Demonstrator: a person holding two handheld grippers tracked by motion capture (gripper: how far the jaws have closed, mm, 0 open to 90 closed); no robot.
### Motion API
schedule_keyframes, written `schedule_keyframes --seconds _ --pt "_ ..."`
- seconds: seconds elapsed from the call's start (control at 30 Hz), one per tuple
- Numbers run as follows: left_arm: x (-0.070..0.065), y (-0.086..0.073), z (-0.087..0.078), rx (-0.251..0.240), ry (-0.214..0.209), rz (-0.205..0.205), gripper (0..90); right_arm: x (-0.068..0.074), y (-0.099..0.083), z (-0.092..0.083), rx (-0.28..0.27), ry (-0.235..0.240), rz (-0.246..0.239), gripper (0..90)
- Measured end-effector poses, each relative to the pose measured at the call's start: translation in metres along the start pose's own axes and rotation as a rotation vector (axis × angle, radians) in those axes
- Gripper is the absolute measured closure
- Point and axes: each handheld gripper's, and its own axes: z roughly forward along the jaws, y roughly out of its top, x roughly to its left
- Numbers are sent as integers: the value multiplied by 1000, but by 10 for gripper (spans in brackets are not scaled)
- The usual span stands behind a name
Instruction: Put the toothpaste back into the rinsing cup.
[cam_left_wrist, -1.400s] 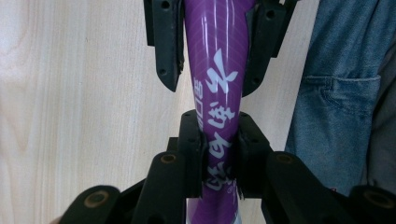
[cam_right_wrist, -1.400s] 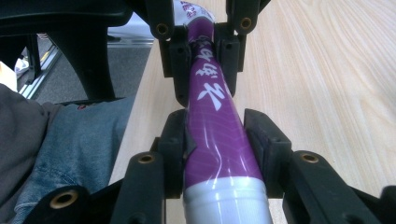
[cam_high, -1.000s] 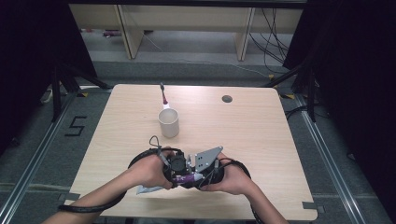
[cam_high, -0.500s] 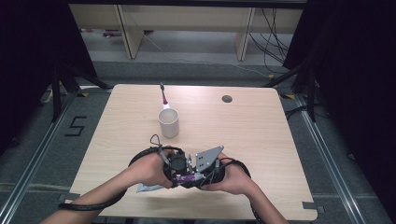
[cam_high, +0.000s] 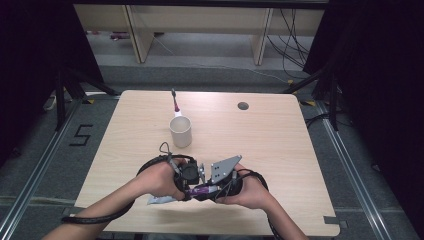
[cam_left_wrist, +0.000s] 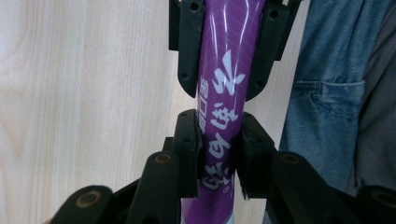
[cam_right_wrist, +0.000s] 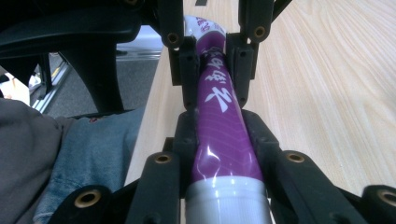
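Note:
A purple tube (cam_high: 202, 189) with white lettering hangs level over the table's near edge, held between both grippers. My left gripper (cam_high: 194, 186) has its pads pressed on the tube (cam_left_wrist: 227, 70); its jaws have just been opening slightly. The left gripper (cam_left_wrist: 217, 154) grips near the flat white tail end. Facing it, my right gripper (cam_high: 216, 189) is shut on the tube (cam_right_wrist: 224, 154) just past the white cap (cam_right_wrist: 226, 200), and its jaws have just been closing. Each view shows the other gripper's jaws farther along the tube.
A white cup (cam_high: 180, 131) stands mid-table with a toothbrush (cam_high: 175, 102) lying behind it. A round cable hole (cam_high: 243, 106) sits at the back right of the wooden table (cam_high: 280, 150). The person's jeans (cam_left_wrist: 336, 93) lie just below the table edge.

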Motion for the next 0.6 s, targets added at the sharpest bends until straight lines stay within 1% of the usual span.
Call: schedule_keyframes --seconds 0.03,0.07,0.1,0.13,0.17,0.2,0.23,0.27,0.3,0.33,0.37,0.4,0.43,0.47,0.5,0.53,0.57,0.6 --pt "0 0 0 -2 -5 0 712 0 0 -1 0 7 5 716" --pt "1 -1 -1 -7 -2 -3 708 0 0 -1 0 7 8 717" --pt "1 -1 -1 -12 2 -8 700 1 0 -1 1 15 26 719" --pt "2 -2 -2 -25 5 -17 688 0 0 -2 -6 13 33 720" --pt "2 -3 -3 -36 12 -31 668 -1 0 -4 -8 5 25 721" --pt "3 -4 -4 -45 31 -34 630 -1 -1 -5 -4 2 44 722" --pt "4 -5 -6 -55 49 -41 567 -1 -1 -7 4 -7 59 722" --pt "4 -5 -6 -55 49 -41 515 -1 -1 -7 4 -7 59 722" --pt "5 -9 -10 -82 86 -46 494 -5 -4 -8 -7 -29 38 722" --pt "6 -12 -13 -92 100 -60 468 -4 -5 -10 5 -35 75 722" --pt "7 -16 -16 -117 116 -76 433 -4 -7 -12 6 -40 85 723" --pt "7 -20 -20 -158 140 -87 401 -7 -8 -14 -5 -57 51 723" --pt "8 -25 -24 -188 166 -97 390 -8 -10 -16 -11 -65 65 722" --pt "9 -31 -28 -218 193 -113 369 -10 -11 -19 -19 -89 59 722" --pt "9 -31 -28 -218 193 -113 353 -10 -11 -19 -19 -89 59 722" --pt "10 -44 -35 -320 237 -200 343 -12 -15 -26 -24 -125 77 722" --pt "10 -51 -38 -364 255 -229 326 -13 -17 -30 -27 -147 83 722" --pt "11 -59 -41 -394 275 -250 315 -14 -19 -33 -34 -163 88 723"
